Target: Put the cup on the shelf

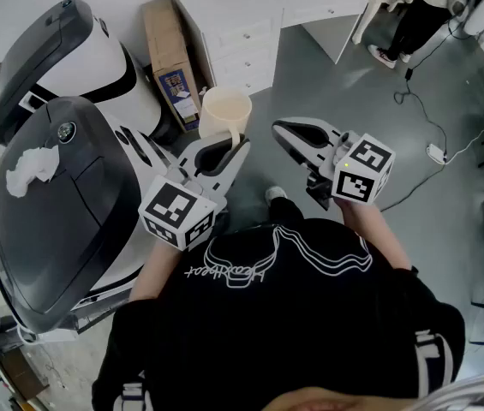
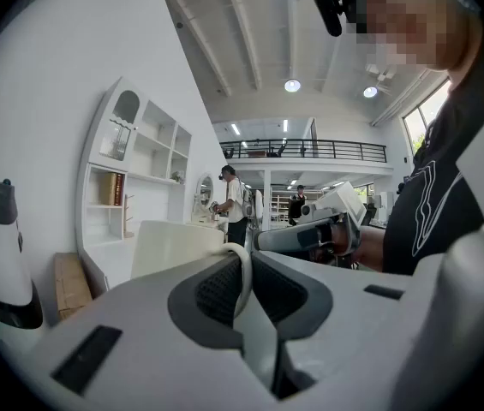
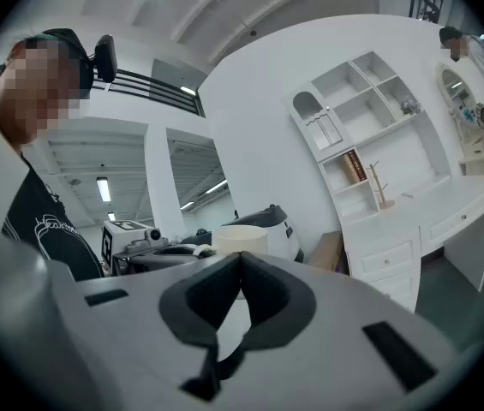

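Head view: left gripper (image 1: 240,144) pinches cup (image 1: 224,112) by handle, cup up in air, in front of white shelf unit (image 1: 250,24). Just beside it, right gripper (image 1: 281,129) — jaws shut tight, nothing in them. Grey-white machine (image 1: 62,187) at left.

The cup (image 2: 173,245) shows only its upper wall and a sliver of handle. The rest lies behind the fingers (image 2: 212,291) of the left gripper (image 2: 243,264). On the shelf (image 2: 134,169), the arched compartment's contents are too small to tell.
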